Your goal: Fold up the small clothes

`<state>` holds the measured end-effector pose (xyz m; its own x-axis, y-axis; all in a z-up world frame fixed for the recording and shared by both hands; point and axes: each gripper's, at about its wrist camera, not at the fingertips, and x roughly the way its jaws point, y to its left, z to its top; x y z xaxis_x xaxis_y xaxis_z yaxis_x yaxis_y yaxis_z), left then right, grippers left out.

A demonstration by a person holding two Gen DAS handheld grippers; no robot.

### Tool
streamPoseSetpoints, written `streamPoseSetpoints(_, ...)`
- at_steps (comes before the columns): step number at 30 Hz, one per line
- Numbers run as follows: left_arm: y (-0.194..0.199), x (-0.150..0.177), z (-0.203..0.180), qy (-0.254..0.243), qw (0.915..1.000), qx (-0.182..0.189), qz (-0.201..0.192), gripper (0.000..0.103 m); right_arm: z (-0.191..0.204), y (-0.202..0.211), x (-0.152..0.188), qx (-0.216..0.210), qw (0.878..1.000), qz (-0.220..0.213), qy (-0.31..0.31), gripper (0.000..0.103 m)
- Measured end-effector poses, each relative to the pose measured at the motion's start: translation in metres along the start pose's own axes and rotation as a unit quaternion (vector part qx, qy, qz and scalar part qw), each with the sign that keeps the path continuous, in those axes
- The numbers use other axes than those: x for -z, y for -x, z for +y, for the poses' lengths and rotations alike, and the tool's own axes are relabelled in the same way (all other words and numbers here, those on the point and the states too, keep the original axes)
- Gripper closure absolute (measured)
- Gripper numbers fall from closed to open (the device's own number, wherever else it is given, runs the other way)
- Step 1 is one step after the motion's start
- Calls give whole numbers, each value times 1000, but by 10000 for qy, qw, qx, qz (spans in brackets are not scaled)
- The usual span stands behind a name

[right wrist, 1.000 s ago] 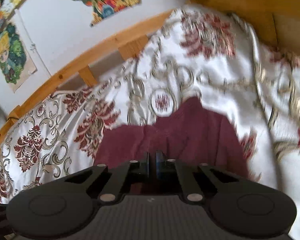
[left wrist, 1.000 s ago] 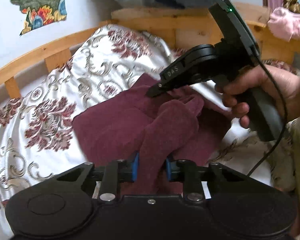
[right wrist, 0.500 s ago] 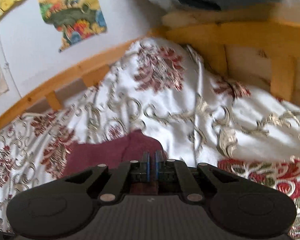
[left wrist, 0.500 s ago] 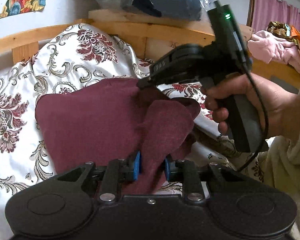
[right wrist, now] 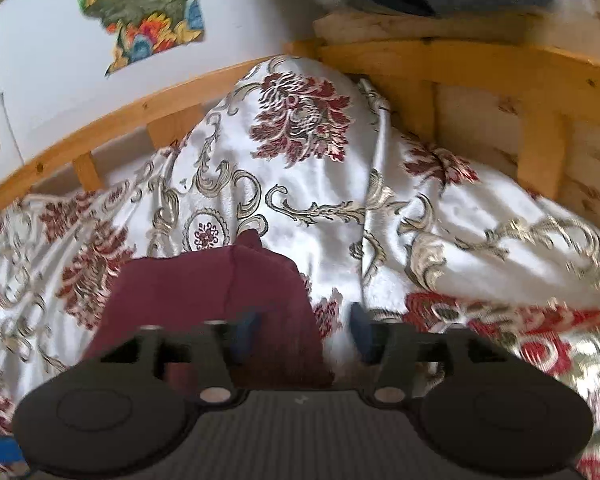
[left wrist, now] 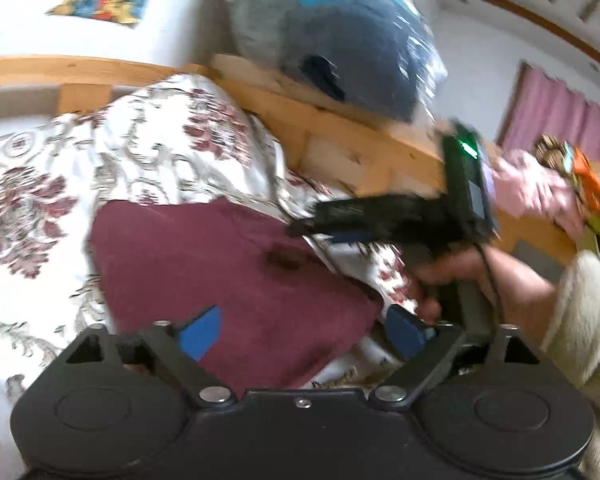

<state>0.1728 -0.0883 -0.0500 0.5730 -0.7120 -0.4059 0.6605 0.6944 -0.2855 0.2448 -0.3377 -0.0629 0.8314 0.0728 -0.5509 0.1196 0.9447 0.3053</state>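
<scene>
A maroon garment (left wrist: 236, 280) lies folded flat on the floral bedspread (left wrist: 40, 184). My left gripper (left wrist: 302, 334) hovers at its near edge. Its jaws are opening wide, and the cloth lies between the blue pads (left wrist: 200, 332) without being pressed. My right gripper (left wrist: 304, 232), held in a hand (left wrist: 460, 276), is over the garment's far right corner. In the right wrist view the right gripper (right wrist: 303, 330) has its jaws opening too. There the maroon garment (right wrist: 204, 292) lies below its left finger, loose, and bare bedspread (right wrist: 320, 184) shows between the pads.
A wooden bed frame (left wrist: 340, 136) runs behind the bedspread, with a plastic-wrapped blue-grey bundle (left wrist: 332, 40) on its ledge. Pink clothes (left wrist: 532, 188) are heaped at the far right. A colourful picture (right wrist: 140, 12) hangs on the white wall.
Both grippers were shut on the maroon garment and now stand open, clear of it. The raised flap has dropped and lies flat. The right gripper has drawn back to the right.
</scene>
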Motion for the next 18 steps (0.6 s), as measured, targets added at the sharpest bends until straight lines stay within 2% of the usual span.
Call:
streamPoseSetpoints(1,5,-1,4,163,9998,-82,-60,5,-2,5,1,-60,9999,-1,-119,11)
streamPoseSetpoints(2,7,-2,8,279,9995,-138,-110,3,-3,11,4,-127,9997,-38,-227,1)
streamPoseSetpoints(5,17,-4,17,620,9969,-414,-267,1,-1,24,8,-217,9994,-43,-283,0)
streamPoseSetpoints(9,23,-2,32,1194,9881,-951,-169,1,12,33,15,-1,9999,99,16,0)
streamPoseSetpoints(13,24,6,48,1726,9754,-1348,255,1,28,41,29,367,9982,386,284,0)
streamPoseSetpoints(16,21,13,56,1886,9705,-1417,496,1,35,45,39,461,9950,687,556,0)
streamPoseSetpoints(18,16,15,61,1958,9679,-1449,618,1,36,45,41,686,9925,774,647,0)
